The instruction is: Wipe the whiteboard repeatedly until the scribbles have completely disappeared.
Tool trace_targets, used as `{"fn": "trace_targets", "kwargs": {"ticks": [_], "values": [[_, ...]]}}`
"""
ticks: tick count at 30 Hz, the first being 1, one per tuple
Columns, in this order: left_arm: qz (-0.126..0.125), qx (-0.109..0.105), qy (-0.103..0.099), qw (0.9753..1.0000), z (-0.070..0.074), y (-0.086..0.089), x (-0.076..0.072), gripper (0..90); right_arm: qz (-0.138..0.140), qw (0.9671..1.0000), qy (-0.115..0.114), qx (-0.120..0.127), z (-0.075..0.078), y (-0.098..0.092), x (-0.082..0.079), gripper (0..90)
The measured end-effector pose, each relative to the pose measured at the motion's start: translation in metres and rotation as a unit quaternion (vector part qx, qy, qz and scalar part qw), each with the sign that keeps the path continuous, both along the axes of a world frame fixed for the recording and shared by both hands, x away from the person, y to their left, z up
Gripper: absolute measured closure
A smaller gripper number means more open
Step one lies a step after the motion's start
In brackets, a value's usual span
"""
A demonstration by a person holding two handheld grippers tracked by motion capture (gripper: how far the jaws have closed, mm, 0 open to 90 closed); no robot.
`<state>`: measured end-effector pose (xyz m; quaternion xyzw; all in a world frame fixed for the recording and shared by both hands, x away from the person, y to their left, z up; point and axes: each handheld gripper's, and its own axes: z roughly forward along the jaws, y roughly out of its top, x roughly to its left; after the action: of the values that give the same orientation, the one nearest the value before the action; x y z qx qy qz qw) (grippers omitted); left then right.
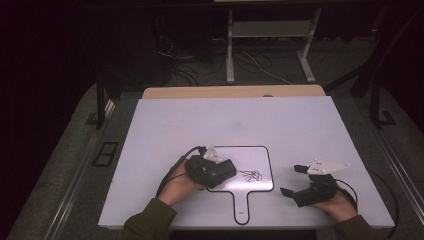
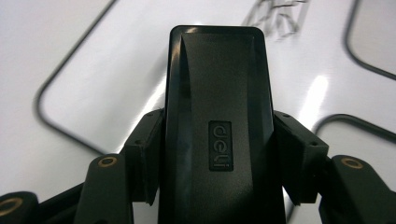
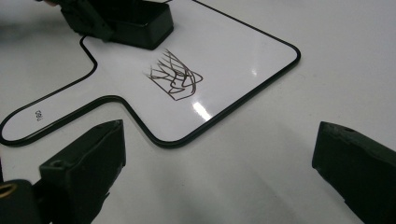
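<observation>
Eraser (image 2: 217,135): black block with an embossed label, clamped between the jaws of the left gripper (image 1: 212,170), one jaw pressed against each long side. In the left gripper view its long axis runs straight out along the jaws, far end pointing toward the scribble (image 2: 275,16). In the high view the eraser sits over the left part of the small whiteboard (image 1: 260,155), its far end facing right and just short of the scribble (image 1: 251,175). Contact with the board surface: cannot tell.

Left hand (image 1: 181,185): forearm enters from the bottom edge, sleeve angled up and right; the hand wraps the gripper from behind, cable looping off to the left.

Right gripper (image 1: 295,180): jaws spread wide, holding nothing. It rests low over the bare tabletop (image 1: 200,120), off the board's right edge, jaws pointing left toward the board. Right hand (image 1: 337,204) cups it from behind, near the front right corner of the tabletop. The right gripper view looks across the board's rounded corner to the scribble (image 3: 175,74) and, beyond it, the eraser (image 3: 140,23).

Whiteboard: paddle-shaped with a black rim, handle pointing to the person's edge of the tabletop.

Room: scribble lies right of the eraser, in the board's middle right, well inside the rim. Bare board surface shows above and below it. Wide bare tabletop behind the board and to both sides; the front edge is close to both hands.
</observation>
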<state>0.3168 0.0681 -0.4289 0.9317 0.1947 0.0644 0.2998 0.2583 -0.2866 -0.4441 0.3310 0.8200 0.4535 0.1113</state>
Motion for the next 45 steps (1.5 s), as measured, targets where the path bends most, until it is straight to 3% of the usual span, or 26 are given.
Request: {"fn": "trace_targets", "kwargs": {"ticks": [10, 18, 27, 36, 41, 42, 45], "values": [[0.054, 0.003, -0.011, 0.9985, 0.000, 0.020, 0.020, 38.8, 0.000, 1.0000, -0.001, 0.000, 0.000, 0.000, 0.000, 1.8], [0.020, 0.010, -0.008, 0.9997, 0.001, 0.011, 0.001, 38.8, 0.001, 1.0000, -0.002, 0.001, 0.000, 0.000, 0.000, 1.8], [0.055, 0.009, -0.016, 0.9983, 0.001, 0.020, 0.017, 38.8, 0.002, 1.0000, -0.002, 0.000, 0.000, 0.000, 0.000, 1.8], [0.015, 0.025, -0.014, 0.9995, 0.003, 0.007, 0.001, 38.8, 0.002, 1.0000, -0.001, 0.000, 0.000, 0.001, 0.000, 1.8], [0.041, 0.028, -0.020, 0.9986, 0.003, 0.015, 0.013, 38.8, 0.002, 1.0000, -0.002, 0.000, 0.000, 0.001, 0.000, 1.8], [0.048, 0.020, -0.019, 0.9984, 0.002, 0.015, 0.015, 38.8, 0.002, 1.0000, -0.001, 0.000, 0.000, 0.001, 0.000, 1.8], [0.046, 0.020, -0.018, 0.9986, 0.002, 0.015, 0.014, 38.8, 0.002, 1.0000, 0.000, -0.001, 0.000, 0.001, 0.000, 1.8]]}}
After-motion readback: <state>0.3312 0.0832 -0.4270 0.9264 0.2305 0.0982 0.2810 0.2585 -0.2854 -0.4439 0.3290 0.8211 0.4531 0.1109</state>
